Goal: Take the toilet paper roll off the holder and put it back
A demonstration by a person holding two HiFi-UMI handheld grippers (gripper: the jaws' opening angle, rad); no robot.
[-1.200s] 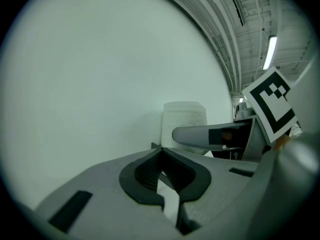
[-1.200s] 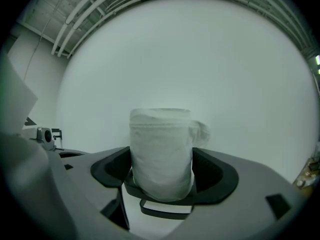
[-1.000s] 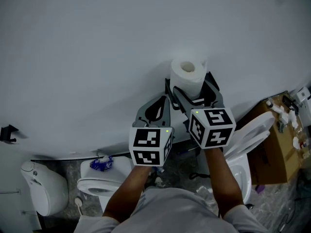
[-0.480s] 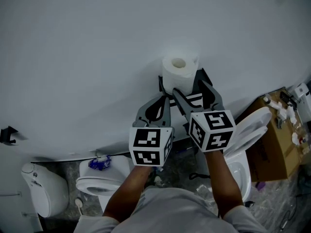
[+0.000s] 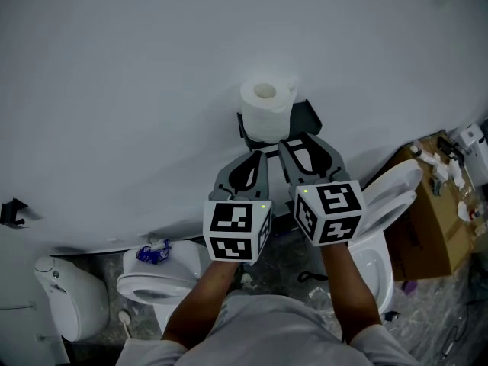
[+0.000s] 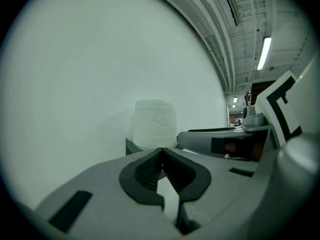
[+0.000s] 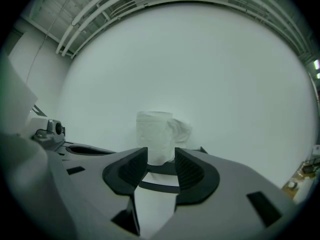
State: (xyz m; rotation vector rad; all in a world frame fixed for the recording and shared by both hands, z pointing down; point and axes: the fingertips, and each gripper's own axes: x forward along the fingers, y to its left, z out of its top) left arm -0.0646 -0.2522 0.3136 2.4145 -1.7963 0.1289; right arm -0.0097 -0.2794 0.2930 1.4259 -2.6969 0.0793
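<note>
The white toilet paper roll stands upright on the black wall holder, with a loose flap at its right. My right gripper is just below and in front of it. Its jaws are closing with a gap still between them and nothing in it. In the right gripper view the roll rises beyond the fingertips, and the holder's dark bar shows through the gap. My left gripper sits beside it on the left, shut and empty, with the roll ahead of its tips.
Below the grey wall are a toilet with a blue object on it, a white fixture at far left, and a toilet with its lid raised. A cardboard box stands at right.
The right gripper has drawn back from around the roll's base and its jaws have narrowed. The roll stays standing on the holder. The left gripper has not moved.
</note>
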